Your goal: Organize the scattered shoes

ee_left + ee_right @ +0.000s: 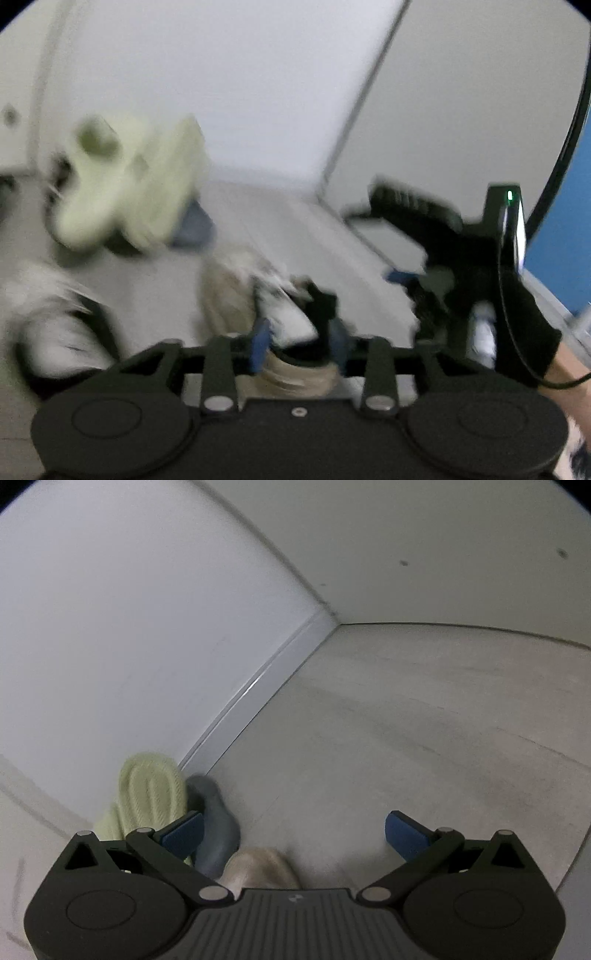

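Pale green foam slippers, two of them, blurred, lie ahead and left of the left gripper, whose blue pads stand narrowly apart around the collar of a beige shoe; whether they press it cannot be told. A white and black sneaker sits far left. The right gripper gapes wide and empty over bare floor, one grey shoe by its left pad; the wall edge runs ahead-left.
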`<move>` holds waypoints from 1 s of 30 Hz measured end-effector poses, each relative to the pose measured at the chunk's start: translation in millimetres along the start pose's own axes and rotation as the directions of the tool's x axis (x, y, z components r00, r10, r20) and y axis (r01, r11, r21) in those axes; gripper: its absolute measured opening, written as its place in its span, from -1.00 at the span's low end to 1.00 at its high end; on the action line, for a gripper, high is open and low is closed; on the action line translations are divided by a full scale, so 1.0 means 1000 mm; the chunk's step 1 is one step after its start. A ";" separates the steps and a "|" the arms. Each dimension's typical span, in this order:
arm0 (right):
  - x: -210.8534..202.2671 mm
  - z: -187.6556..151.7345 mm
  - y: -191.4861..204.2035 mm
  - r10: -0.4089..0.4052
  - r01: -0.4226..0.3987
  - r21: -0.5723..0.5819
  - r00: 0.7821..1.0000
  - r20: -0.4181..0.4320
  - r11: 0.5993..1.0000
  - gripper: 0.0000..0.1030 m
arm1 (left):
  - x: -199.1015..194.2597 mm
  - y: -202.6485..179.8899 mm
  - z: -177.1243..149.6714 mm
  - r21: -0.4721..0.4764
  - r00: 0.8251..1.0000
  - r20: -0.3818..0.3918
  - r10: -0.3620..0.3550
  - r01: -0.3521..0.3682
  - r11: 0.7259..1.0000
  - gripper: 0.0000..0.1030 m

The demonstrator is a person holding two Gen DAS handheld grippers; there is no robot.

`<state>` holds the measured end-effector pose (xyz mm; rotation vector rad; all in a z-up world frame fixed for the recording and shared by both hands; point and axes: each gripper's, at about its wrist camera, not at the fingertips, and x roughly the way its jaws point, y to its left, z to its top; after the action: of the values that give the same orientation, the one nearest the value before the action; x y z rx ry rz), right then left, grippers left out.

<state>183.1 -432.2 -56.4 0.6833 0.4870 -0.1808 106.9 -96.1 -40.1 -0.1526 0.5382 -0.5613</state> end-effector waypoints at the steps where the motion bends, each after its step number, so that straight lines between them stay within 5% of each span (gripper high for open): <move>1: -0.006 -0.002 0.007 -0.011 0.012 -0.051 1.000 0.010 0.999 0.90 | -0.014 0.008 -0.001 0.022 0.999 0.018 0.047 -0.048 0.999 0.18; 4: -0.037 -0.016 0.033 -0.056 0.065 -0.258 0.998 0.041 0.964 0.81 | -0.036 0.027 0.002 0.029 0.987 0.041 0.155 -0.157 0.987 0.41; 7: -0.064 -0.035 0.058 -0.113 0.112 -0.453 0.993 0.024 0.885 0.59 | -0.052 0.040 0.012 -0.054 0.975 0.094 0.204 -0.199 0.978 0.46; 11: -0.068 -0.035 0.062 -0.157 0.097 -0.466 0.983 -0.092 0.879 0.13 | -0.070 0.052 0.029 -0.121 0.957 0.171 0.232 -0.214 0.969 0.54; 13: -0.062 -0.041 0.055 -0.231 0.118 -0.478 0.955 -0.185 0.870 0.12 | -0.084 0.054 0.036 -0.114 0.944 0.206 0.256 -0.237 0.965 0.55; 17: -0.054 -0.066 0.051 -0.375 0.176 -0.627 0.906 -0.198 0.759 0.12 | -0.105 0.065 0.034 -0.135 0.941 0.235 0.244 -0.217 0.967 0.57; 20: -0.037 -0.069 0.050 -0.299 0.082 -0.559 0.902 -0.310 0.825 0.11 | -0.111 0.072 0.030 -0.127 0.929 0.234 0.287 -0.263 0.956 0.57; 23: -0.035 -0.077 0.069 -0.325 0.091 -0.606 0.901 -0.288 0.790 0.07 | -0.115 0.080 0.026 -0.113 0.911 0.232 0.341 -0.323 0.940 0.57; 28: -0.023 -0.098 0.112 -0.210 -0.120 -0.623 0.878 -0.430 0.773 0.02 | -0.125 0.098 0.023 -0.232 0.905 0.236 0.354 -0.301 0.925 0.57; 29: -0.021 -0.105 0.123 -0.186 -0.172 -0.633 0.869 -0.459 0.755 0.02 | -0.125 0.100 0.023 -0.248 0.902 0.237 0.361 -0.303 0.920 0.57; 30: -0.021 -0.118 0.140 -0.188 -0.217 -0.689 0.867 -0.461 0.692 0.02 | -0.125 0.102 0.022 -0.265 0.898 0.239 0.369 -0.306 0.914 0.57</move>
<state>165.1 -249.0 -46.4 -0.0835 0.9913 0.2258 77.1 57.6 5.4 -0.3393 0.3329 -0.1291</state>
